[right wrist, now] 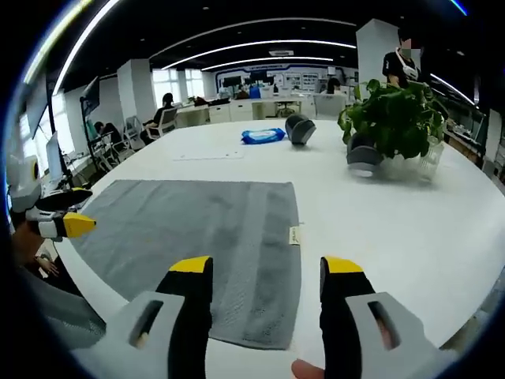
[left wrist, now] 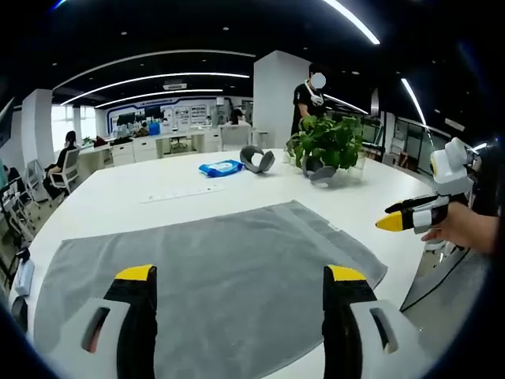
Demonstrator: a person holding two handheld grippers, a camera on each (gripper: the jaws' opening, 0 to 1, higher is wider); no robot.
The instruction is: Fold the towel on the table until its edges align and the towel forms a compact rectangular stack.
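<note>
While unfolded, grey rectangular terry towel (right wrist: 201,237), smooth white table (right wrist: 379,213)

A wide white tabletop (left wrist: 371,201) (right wrist: 379,213) is seen, on which a grey towel (left wrist: 213,276) (right wrist: 197,229) is spread flat and unfolded near the front edge, a small label being shown at one long edge. Farther back, a blue packet (left wrist: 221,167) (right wrist: 263,136) and a grey curved object (left wrist: 256,159) (right wrist: 299,128) are laid close together. A leafy green plant (left wrist: 327,142) (right wrist: 394,118) in a clear vessel is placed toward one side, with a second grey object (left wrist: 319,172) (right wrist: 363,158) just beside it
</note>
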